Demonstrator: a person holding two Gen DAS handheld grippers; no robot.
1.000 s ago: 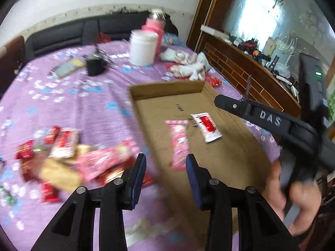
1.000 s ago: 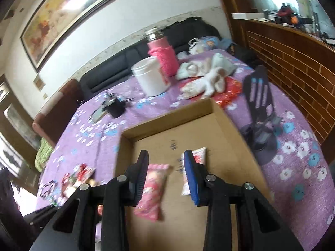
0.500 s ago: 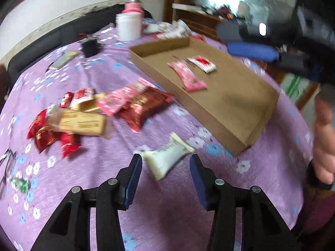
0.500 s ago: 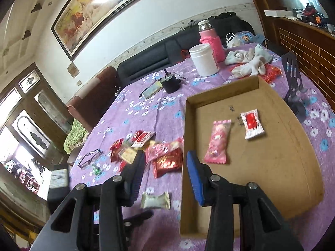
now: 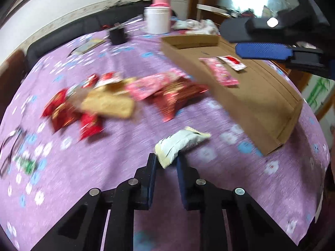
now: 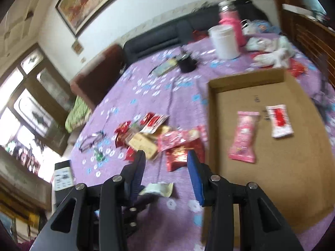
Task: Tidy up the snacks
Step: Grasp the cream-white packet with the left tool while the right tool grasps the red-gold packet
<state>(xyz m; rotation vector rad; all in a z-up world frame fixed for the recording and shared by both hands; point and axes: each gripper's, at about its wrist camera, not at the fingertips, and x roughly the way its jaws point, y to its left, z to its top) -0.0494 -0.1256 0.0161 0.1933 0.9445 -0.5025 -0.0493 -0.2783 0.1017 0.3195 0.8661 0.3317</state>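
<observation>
My left gripper (image 5: 166, 159) is low over the purple cloth, shut on the near end of a white snack packet (image 5: 182, 141). The same white packet (image 6: 158, 189) lies below my right gripper (image 6: 166, 156). That gripper is open in the air with nothing between its fingers. Beyond it lie a red packet (image 6: 182, 152) and a pile of snacks (image 6: 146, 140). A cardboard tray (image 6: 282, 177) to the right holds a pink packet (image 6: 244, 136) and a white-and-red packet (image 6: 279, 120). In the left wrist view the right gripper (image 5: 230, 39) hangs over the tray (image 5: 261, 108).
At the table's far side stand a white jar (image 5: 158, 21), a pink flask (image 5: 161, 0) and a black cup (image 5: 117, 35). Crumpled white cloth (image 6: 272, 52) lies behind the tray. Glasses (image 6: 92, 140) rest left of the pile. A dark sofa runs along the wall.
My left gripper came down to the white packet and its jaws closed on the packet's end. My right gripper drew back from over the tray toward the snack pile.
</observation>
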